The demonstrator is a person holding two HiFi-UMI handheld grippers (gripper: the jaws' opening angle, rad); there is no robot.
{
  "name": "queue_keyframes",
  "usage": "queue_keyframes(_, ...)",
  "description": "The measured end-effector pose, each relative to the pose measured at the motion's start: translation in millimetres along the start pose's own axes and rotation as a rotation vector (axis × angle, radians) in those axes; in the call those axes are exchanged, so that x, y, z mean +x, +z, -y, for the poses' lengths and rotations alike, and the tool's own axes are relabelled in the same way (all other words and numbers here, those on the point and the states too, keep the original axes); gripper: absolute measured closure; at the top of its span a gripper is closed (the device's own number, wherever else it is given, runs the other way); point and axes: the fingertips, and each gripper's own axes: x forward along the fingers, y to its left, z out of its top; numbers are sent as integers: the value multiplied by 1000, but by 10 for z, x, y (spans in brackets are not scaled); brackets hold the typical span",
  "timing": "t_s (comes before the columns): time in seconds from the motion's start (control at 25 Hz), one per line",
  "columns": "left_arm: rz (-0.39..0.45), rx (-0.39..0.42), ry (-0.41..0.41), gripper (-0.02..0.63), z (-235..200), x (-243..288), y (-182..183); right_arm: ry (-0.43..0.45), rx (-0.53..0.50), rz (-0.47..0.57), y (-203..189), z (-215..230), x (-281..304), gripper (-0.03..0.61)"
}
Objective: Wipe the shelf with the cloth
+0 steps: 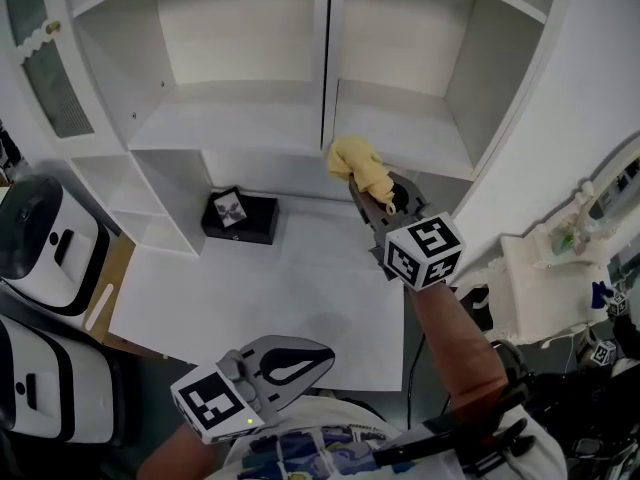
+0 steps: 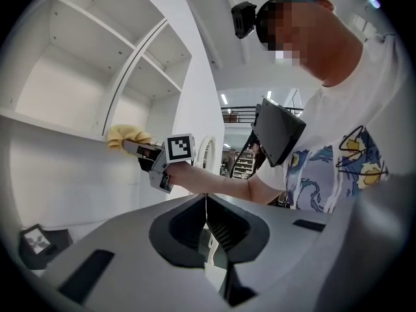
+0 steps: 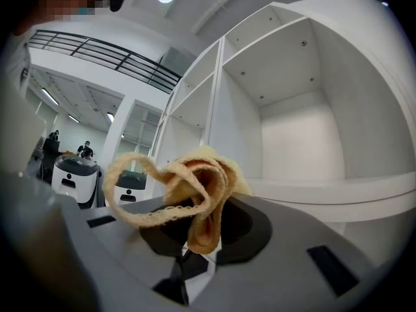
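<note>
Right gripper (image 1: 366, 194) jaws clamped on the yellow cloth (image 1: 357, 164) – bunched, loops of it spilling over the jaws in the right gripper view. Cloth sits at the front edge of the right-hand shelf (image 1: 405, 140), just beside the centre divider (image 1: 327, 58); can't tell if it's pressing on the board. Left gripper (image 1: 316, 357) is low by the person's torso, well apart from the shelf, jaws together with nothing between them. Black box (image 1: 240, 217) on the lower surface left of the cloth – two white robots (image 1: 40, 243) at far left
</note>
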Motion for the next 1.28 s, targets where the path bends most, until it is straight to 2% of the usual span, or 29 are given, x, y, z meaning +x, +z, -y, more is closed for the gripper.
queue_keyframes(0.28, 23, 23, 10, 600, -142, -341, 10, -34, -25, -14, 103, -157, 147, 494)
queue_keyframes(0.52, 35, 30, -32, 600, -138, -411, 22, -85, -87, -10, 319, -163, 139, 494)
queue_keyframes(0.76, 49, 41, -54, 600, -177, -452, 69, -112, -134, 30, 786, -83, 182, 494)
queue_keyframes(1.28, 64, 63, -91, 600, -172, -568, 159, -169, -246, 151, 2051, 118, 264, 494)
